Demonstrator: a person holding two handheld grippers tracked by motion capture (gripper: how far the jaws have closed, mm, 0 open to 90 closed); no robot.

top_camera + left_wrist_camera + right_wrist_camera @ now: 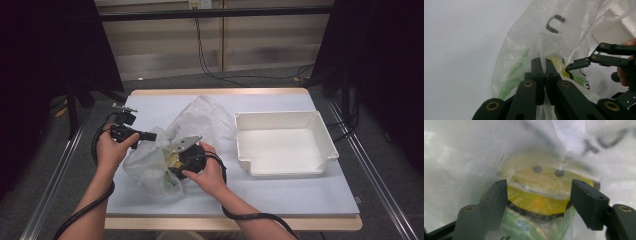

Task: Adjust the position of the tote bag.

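1. My left fingers (537,67) are pressed together on a fold of the plastic bag (165,145). In the left gripper view the film runs up from between the two black jaws at lower centre. This pinch holds the bag's mouth open and must stay firm.
2. My right fingers (496,200) stand apart, one at lower left and one at lower right of the right gripper view. Between them lies the yellow smiley sponge (541,187), at centre frame. The picture is hazy, so I cannot tell whether either pad touches it.
3. The sponge sits inside the bag on top of a green-wrapped packet (524,225). In the high view the bag lies left of centre on the white mat (280,192), with my right gripper (175,157) reaching into it and my left gripper (150,136) at its upper-left edge.
4. My reading of the step: grasp the sponge inside the bag. I should centre both pads on the sponge's sides before closing.
5. Close on the sponge alone, with no film caught under a pad.
6. Squeeze lightly, since a sponge probably compresses and may slip.
7. The white tray (320,135) stands right of centre, well apart from the bag.
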